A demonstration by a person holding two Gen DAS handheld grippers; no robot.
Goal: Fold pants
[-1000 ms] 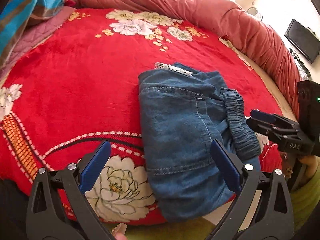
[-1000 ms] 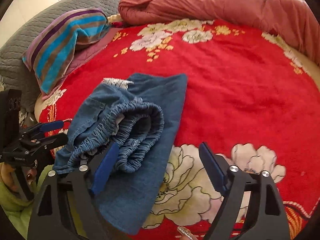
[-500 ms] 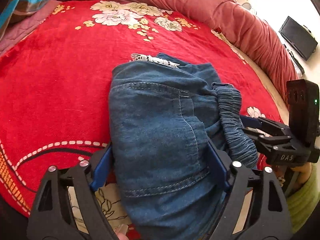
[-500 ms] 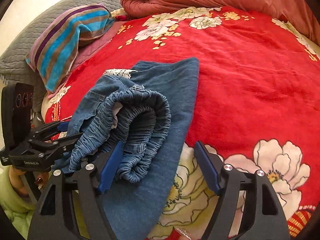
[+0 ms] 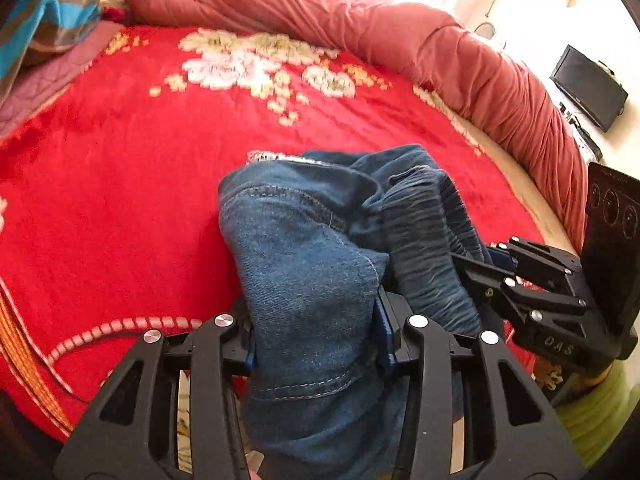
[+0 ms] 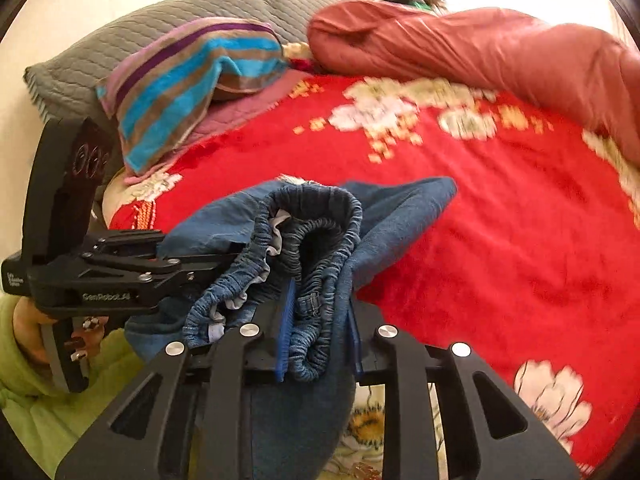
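Clamping the folded pants (image 5: 308, 280) near my edge of the bed (image 5: 120, 200), I have both tongs closed on denim: the left tongs (image 5: 316, 328) pinch the fold at 6 o'clock in their view, the right tongs (image 6: 320, 332) squeeze the elastic waistband (image 6: 320, 232) bunched at 12 o'clock from their blue pads (image 6: 285, 328).

Pants (image 5: 308, 280) on blanket (image 5: 120, 200) (pillow (image 6: 188, 76) behind)
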